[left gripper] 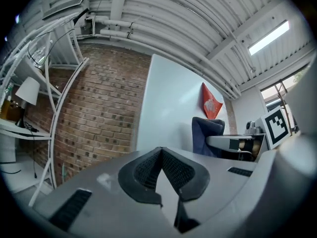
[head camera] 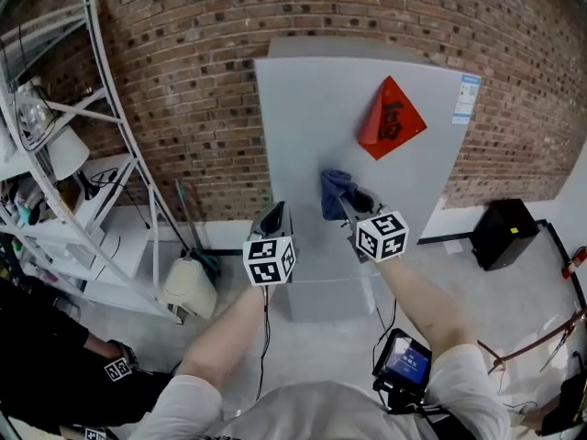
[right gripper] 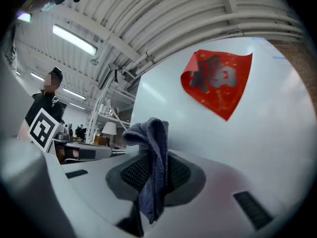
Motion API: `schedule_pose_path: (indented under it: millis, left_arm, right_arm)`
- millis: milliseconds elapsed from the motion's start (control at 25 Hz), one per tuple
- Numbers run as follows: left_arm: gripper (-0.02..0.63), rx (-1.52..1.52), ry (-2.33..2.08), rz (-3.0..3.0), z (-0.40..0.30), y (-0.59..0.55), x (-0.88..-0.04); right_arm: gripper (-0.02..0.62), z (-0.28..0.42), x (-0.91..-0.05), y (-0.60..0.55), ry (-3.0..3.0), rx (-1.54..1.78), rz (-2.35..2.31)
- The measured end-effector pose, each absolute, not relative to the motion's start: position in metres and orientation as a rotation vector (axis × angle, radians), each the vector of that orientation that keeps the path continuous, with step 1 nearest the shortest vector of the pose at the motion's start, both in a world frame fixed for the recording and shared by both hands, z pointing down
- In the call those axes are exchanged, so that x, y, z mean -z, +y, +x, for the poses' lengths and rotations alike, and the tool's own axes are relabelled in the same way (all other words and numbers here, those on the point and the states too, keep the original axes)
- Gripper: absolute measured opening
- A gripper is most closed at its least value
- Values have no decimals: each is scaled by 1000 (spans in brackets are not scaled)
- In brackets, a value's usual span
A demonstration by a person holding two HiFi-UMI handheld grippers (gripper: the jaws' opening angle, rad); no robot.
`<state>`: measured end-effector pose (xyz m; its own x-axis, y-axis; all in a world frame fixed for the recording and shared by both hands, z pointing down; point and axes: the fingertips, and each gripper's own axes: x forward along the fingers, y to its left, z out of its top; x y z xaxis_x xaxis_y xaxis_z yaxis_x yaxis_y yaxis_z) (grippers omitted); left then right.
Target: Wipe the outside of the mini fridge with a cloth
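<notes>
Left gripper point(head camera: 273, 216): held in front of the lower left part of the fridge door. In the left gripper view, the jaws point(left gripper: 161, 151) are together at their tips with nothing between them.
Right gripper point(head camera: 351, 205): held just right of the left gripper and slightly higher. In the right gripper view, the jaws point(right gripper: 157, 161) are clamped on the cloth.
Cloth point(head camera: 335, 191): dark blue, bunched. One fold stands up above the right jaws point(right gripper: 148, 133) and a tail hangs down between the pads. It sits at the middle of the fridge door, below and left of the red sticker. Whether it touches the door cannot be told.
Fridge point(head camera: 321, 126): pale grey, upright on the floor, back against the brick wall. Its flat door faces the person and fills the background of the right gripper view point(right gripper: 277, 148). It also shows in the left gripper view point(left gripper: 168, 98).
Red sticker point(head camera: 390, 117): diamond-shaped with a dark character, on the upper right of the door point(right gripper: 220, 81).
Label point(head camera: 465, 99): small, pale, at the door's upper right edge.
Brick wall point(head camera: 193, 90): behind the fridge on both sides.
Shelf rack point(head camera: 110, 154): white frame, left of the fridge, carrying a white lamp point(head camera: 66, 151).
Black box point(head camera: 500, 232): on the floor, right of the fridge.
Bystander: a person in dark clothes stands at the left of the right gripper view point(right gripper: 47, 105).
</notes>
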<state>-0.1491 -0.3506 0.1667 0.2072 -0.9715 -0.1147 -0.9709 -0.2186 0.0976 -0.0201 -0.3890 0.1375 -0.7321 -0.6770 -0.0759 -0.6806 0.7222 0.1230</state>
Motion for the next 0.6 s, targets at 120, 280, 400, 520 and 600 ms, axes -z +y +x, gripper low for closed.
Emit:
schedule_pose_path:
  millis: [120, 280, 400, 520, 600]
  left_arm:
    - [3, 219, -2006, 2380, -181, -338, -177]
    - [3, 214, -2042, 2341, -214, -327, -178]
    - [3, 204, -2047, 2336, -228, -322, -180]
    - [3, 197, -2043, 2330, -234, -322, -183]
    - [3, 190, -2034, 2335, -233, -323, -185]
  right_arm:
    - [58, -64, -155, -383, 2944, -209, -1079]
    - [58, -113, -165, -385, 2964, -211, -1045]
    - [58, -130, -171, -392, 2947, -219, -1080]
    - [58, -134, -173, -397, 2924, -251, -1105]
    - [58, -131, -172, -396, 2917, -283, -1112]
